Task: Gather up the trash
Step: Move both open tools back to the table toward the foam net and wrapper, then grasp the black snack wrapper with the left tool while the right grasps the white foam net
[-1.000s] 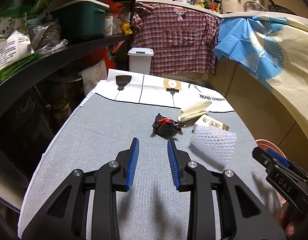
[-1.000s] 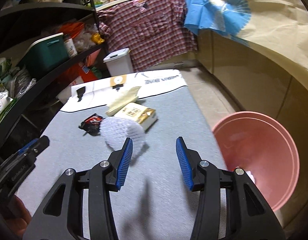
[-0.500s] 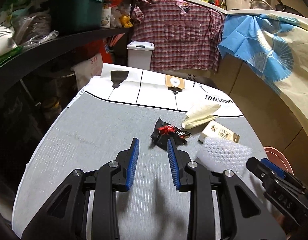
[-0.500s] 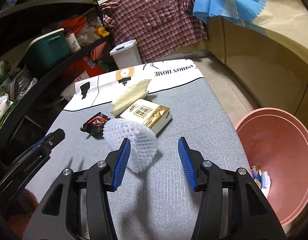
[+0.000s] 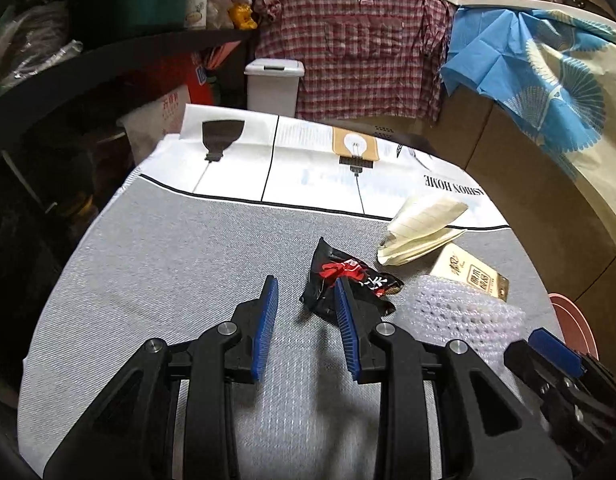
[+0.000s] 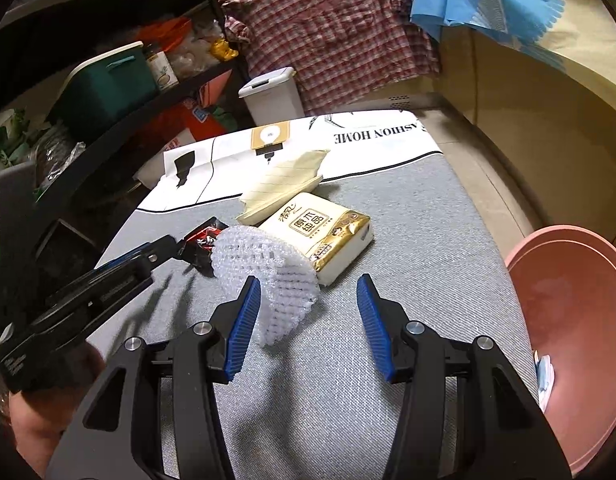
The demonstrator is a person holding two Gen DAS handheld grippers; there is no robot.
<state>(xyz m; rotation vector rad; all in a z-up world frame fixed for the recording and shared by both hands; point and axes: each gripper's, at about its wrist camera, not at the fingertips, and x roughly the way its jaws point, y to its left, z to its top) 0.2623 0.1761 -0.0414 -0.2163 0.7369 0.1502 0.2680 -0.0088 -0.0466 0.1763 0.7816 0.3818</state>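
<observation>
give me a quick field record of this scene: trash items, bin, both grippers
surface: grey table cloth
trash 1: black and red wrapper, crumpled
trash 2: white foam net, leaning on the tissue pack
trash 3: folded cream paper
bin: pink basin beside the table
left gripper: open, nothing held, just short of the wrapper
right gripper: open, at the foam net

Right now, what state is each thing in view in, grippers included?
Left gripper: open, empty.
Right gripper: open, empty.
Black wrapper: crumpled, on the table.
Foam net: curled, on the table.
Tissue pack: flat, sealed.
Folded paper: leaning on the tissue pack.
Pink basin: beside the table, trash inside.
</observation>
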